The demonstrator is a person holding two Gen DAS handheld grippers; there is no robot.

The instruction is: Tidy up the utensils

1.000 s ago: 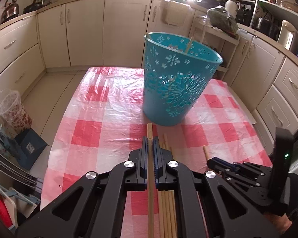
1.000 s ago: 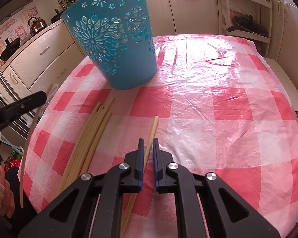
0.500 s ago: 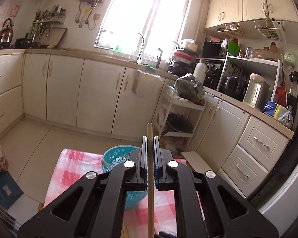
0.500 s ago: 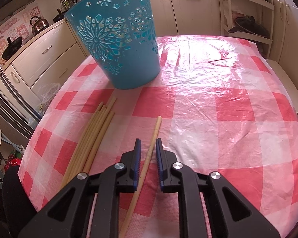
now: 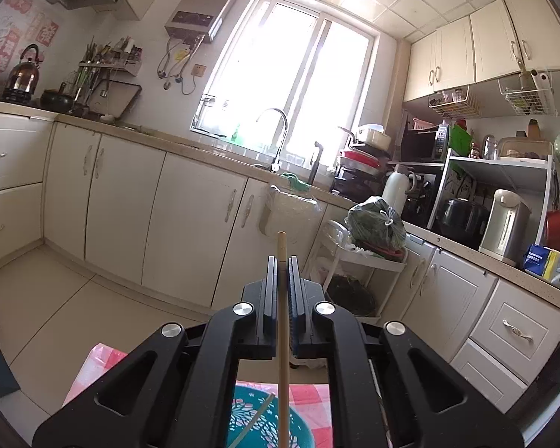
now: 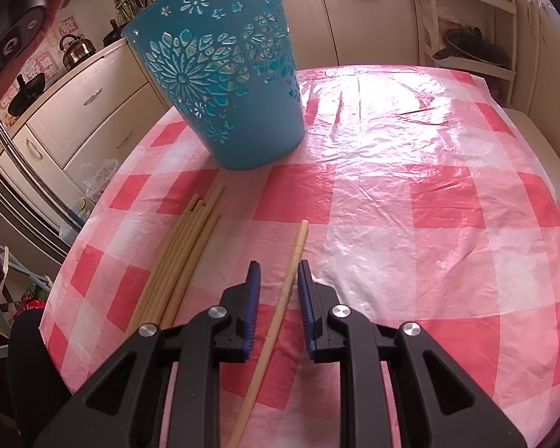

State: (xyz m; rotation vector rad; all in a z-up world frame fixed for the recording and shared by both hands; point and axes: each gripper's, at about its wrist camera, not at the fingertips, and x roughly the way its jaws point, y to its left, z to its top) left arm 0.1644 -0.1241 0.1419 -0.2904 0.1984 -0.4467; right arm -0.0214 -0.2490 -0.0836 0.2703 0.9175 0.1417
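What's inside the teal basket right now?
Left wrist view looks down into the teal basket: one thin chopstick leans inside. The left gripper and its held chopstick hide most of the interior, so the count is uncertain.

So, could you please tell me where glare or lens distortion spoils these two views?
Left wrist view: the window is blown out white, and the cabinets bow with the fisheye. Right wrist view: glare streaks the plastic tablecloth beyond the blue basket, and the table edge curves; the chopsticks stay sharp.
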